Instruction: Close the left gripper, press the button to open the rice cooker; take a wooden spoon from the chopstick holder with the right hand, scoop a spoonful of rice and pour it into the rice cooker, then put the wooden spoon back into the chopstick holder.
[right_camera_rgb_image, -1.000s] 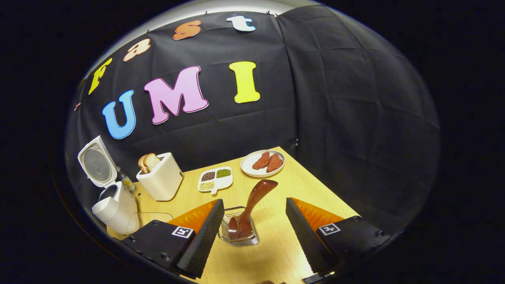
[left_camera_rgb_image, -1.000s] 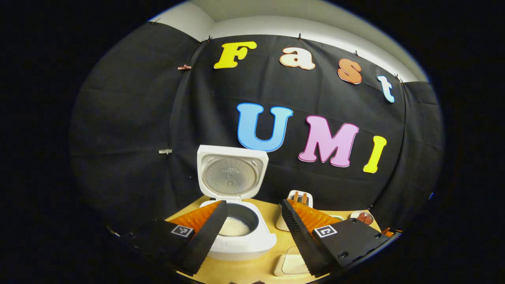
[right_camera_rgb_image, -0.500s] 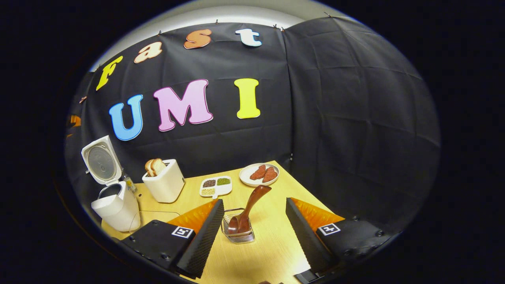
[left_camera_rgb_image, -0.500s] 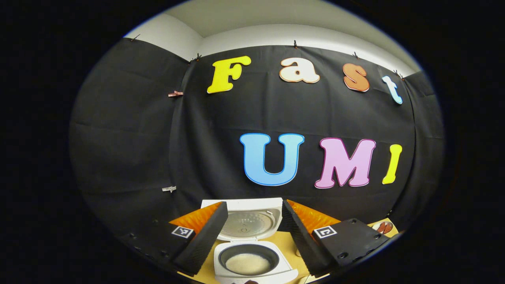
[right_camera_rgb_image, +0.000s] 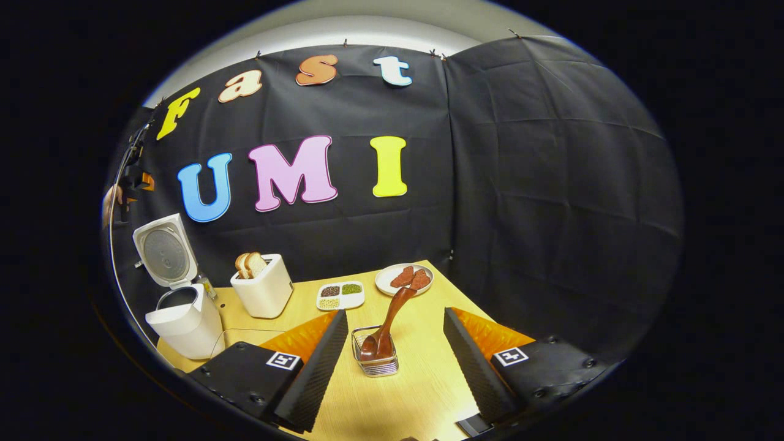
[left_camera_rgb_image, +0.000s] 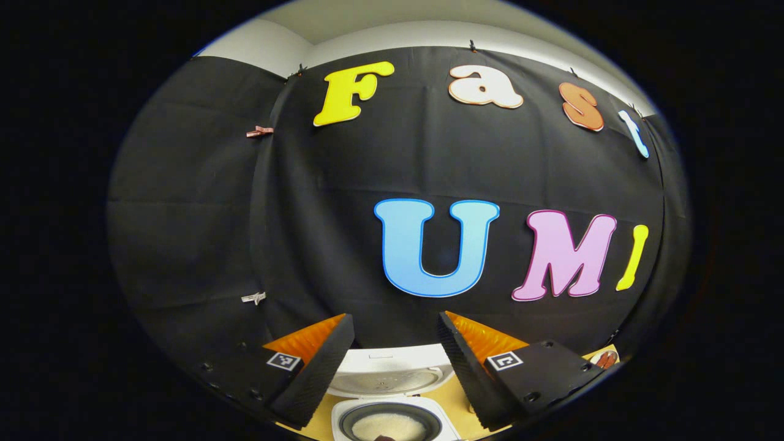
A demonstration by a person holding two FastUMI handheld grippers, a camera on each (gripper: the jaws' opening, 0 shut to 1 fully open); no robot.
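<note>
The brown wooden spoon is leaning in the clear wire-and-glass chopstick holder; both hand-held grippers, left and right, are gaping wide apart, pinching nothing.

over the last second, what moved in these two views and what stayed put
Both grippers drew back and up. In the right gripper view the open right gripper has backed away from the chopstick holder, which looks smaller. In the left gripper view the open left gripper has lifted, and the rice cooker has slid to the bottom edge. Unchanged: the wooden spoon stands in the holder, the cooker lid is up, rice inside.
</note>
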